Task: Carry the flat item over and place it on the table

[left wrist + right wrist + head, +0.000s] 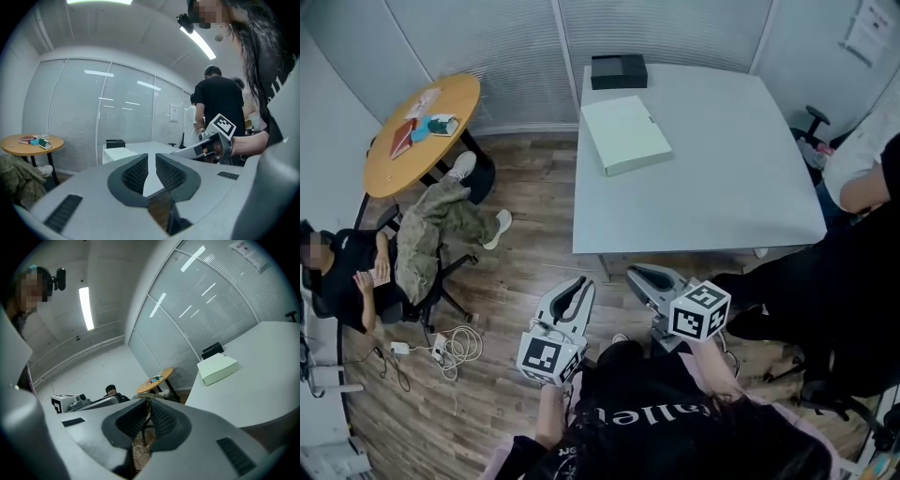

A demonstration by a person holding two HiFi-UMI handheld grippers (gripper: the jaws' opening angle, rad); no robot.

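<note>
Left gripper view. Your left gripper (151, 158) faces the white table (152, 146), its jaws drawn almost together with nothing between them. A pale flat box (114, 153) lies on the table's left part. A round wooden table (29, 144) stands left of it, and your right gripper (180, 150) is at its right.

Office meeting room: glass partition walls (506, 47) with blinds, a large white table (722, 187), a small round wooden table (394, 159), a wheeled office chair (450, 298) and ceiling strip lights (201, 42)
</note>
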